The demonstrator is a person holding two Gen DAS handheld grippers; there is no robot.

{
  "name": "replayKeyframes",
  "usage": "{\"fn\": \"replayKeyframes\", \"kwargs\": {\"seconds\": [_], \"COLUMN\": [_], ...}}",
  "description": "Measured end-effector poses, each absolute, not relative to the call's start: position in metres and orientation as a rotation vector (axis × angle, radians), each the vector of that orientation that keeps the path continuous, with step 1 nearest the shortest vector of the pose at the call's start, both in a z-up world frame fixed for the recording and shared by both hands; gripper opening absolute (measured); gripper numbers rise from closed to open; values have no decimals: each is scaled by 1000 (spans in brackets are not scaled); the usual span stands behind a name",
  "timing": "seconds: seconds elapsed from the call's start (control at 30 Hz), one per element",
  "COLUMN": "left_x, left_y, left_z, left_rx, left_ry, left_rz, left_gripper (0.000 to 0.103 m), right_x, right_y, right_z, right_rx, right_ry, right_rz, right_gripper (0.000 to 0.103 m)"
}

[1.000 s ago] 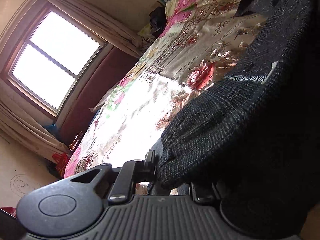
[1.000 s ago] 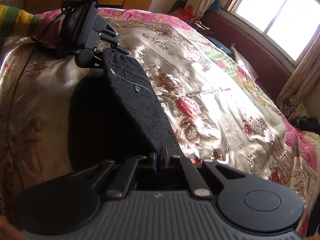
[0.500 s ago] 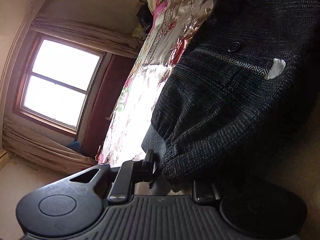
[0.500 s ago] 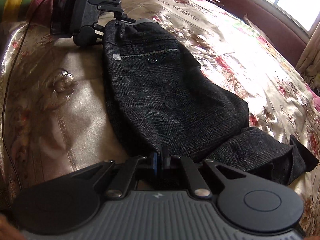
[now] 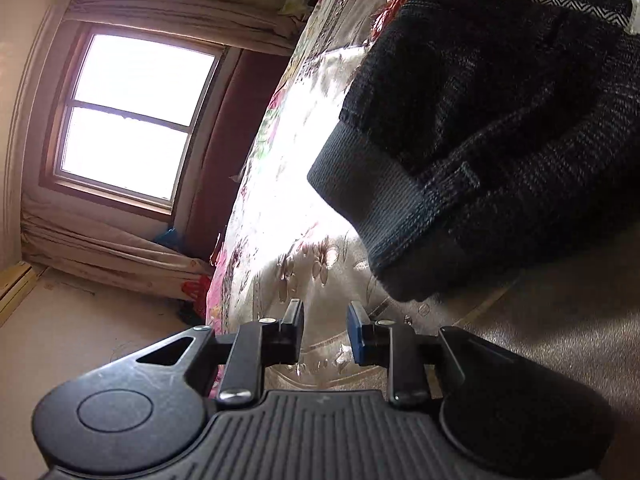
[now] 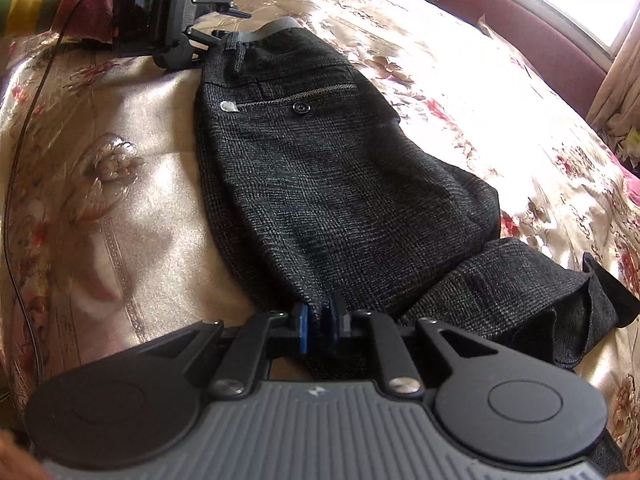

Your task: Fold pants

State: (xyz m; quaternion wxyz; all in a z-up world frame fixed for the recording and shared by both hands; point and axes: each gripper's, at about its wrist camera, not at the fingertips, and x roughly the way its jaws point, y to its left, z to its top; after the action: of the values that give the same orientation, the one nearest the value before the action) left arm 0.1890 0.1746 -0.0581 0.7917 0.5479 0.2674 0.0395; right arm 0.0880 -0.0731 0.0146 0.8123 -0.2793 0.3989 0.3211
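Observation:
Dark grey checked pants (image 6: pixel 320 184) lie flat on the floral satin bedspread (image 6: pixel 120 184), folded lengthwise, back pocket button up, legs bent off to the near right. My right gripper (image 6: pixel 318 322) sits at the near edge of the pants. Its jaws are opening, a narrow gap shows between the blue pads, and the fabric edge lies at the tips. My left gripper (image 5: pixel 324 330) is also opening; only bedspread shows between its fingers. It stands just short of the grey waistband (image 5: pixel 372 200). In the right wrist view the left gripper (image 6: pixel 232 25) is beside the waistband's far corner.
A bright window (image 5: pixel 132 120) with curtains and a maroon padded rail (image 5: pixel 224 152) run along the bed's far side. A black cable (image 6: pixel 24 148) trails over the bedspread at left. A striped sleeve (image 6: pixel 20 4) shows behind the left gripper.
Both grippers came down and the pants now lie flat on the bed. The left gripper let go of the waistband and drew back open. The right pads have parted slightly.

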Motion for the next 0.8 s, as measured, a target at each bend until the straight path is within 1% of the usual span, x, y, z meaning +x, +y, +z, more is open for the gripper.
{"fn": "replayKeyframes", "kwargs": {"seconds": [0.07, 0.17, 0.33, 0.43, 0.5, 0.67, 0.8], "left_x": [179, 170, 167, 166, 165, 157, 151], "left_y": [177, 179, 174, 152, 124, 38, -17], "left_z": [-53, -46, -21, -1, 7, 14, 16], "left_rx": [1176, 1201, 1141, 1032, 979, 885, 810], "left_ry": [581, 582, 563, 549, 539, 492, 458], "left_rz": [103, 120, 155, 98, 12, -271, -442], "left_gripper": [41, 42, 43, 43, 44, 49, 50], "right_x": [88, 86, 91, 123, 155, 252, 306], "right_y": [-80, -95, -135, -168, -187, -222, -242], "right_z": [26, 50, 86, 96, 93, 68, 46], "right_rx": [-556, -504, -399, -299, -219, 63, 215], "right_ry": [840, 819, 811, 817, 827, 920, 978], "right_rz": [672, 644, 559, 439, 375, 280, 180], "right_gripper": [21, 24, 29, 30, 32, 32, 32]}}
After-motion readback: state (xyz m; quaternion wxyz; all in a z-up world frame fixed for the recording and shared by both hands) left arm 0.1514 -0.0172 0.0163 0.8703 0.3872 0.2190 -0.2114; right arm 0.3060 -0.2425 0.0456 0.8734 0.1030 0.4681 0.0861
